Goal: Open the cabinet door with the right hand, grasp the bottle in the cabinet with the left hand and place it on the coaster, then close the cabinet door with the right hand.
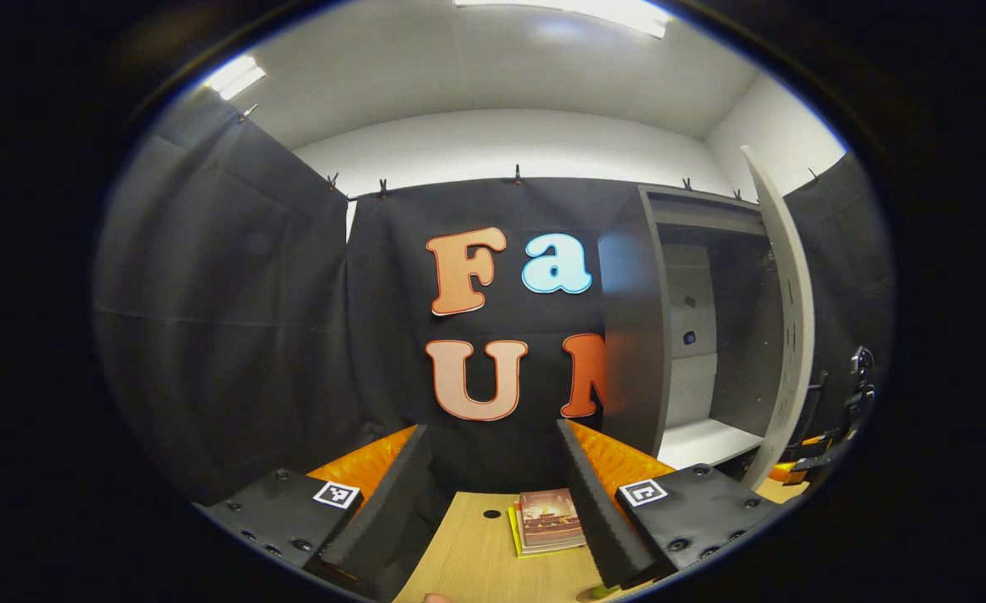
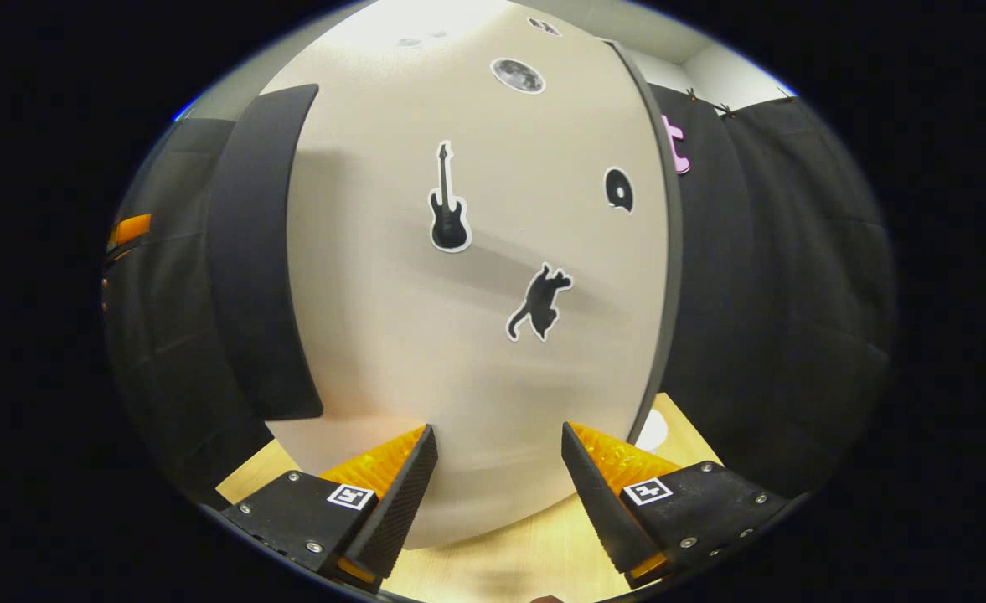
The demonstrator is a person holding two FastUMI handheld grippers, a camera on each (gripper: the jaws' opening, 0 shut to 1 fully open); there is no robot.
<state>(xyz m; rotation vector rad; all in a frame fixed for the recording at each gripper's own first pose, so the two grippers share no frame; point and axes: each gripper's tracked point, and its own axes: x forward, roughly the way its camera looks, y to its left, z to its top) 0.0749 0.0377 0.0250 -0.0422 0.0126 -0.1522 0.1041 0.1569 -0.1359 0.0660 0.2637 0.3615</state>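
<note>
Your left claw (image 1: 493, 502) hangs over the counter (image 1: 467, 561), with a stack of books (image 1: 549, 521) lying between its fingers. The cabinet (image 1: 694, 335) stands ahead to the right, its door (image 1: 786, 318) swung open on the right side. Your right claw (image 2: 497, 494) faces the door's outer face closely.

cabinet (image 1: 694, 335) interior dim, door (image 2: 476, 276) blurred low, book (image 1: 549, 519) partly hidden

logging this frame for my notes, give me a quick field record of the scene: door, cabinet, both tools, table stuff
cabinet door: open, swung out
door front: pale, with guitar, cat and moon stickers
cabinet: no bottle visible inside from this angle
left tool: open, empty, above the table
right tool: open, empty, close to the door front
table: wooden, small book stack on it
</note>
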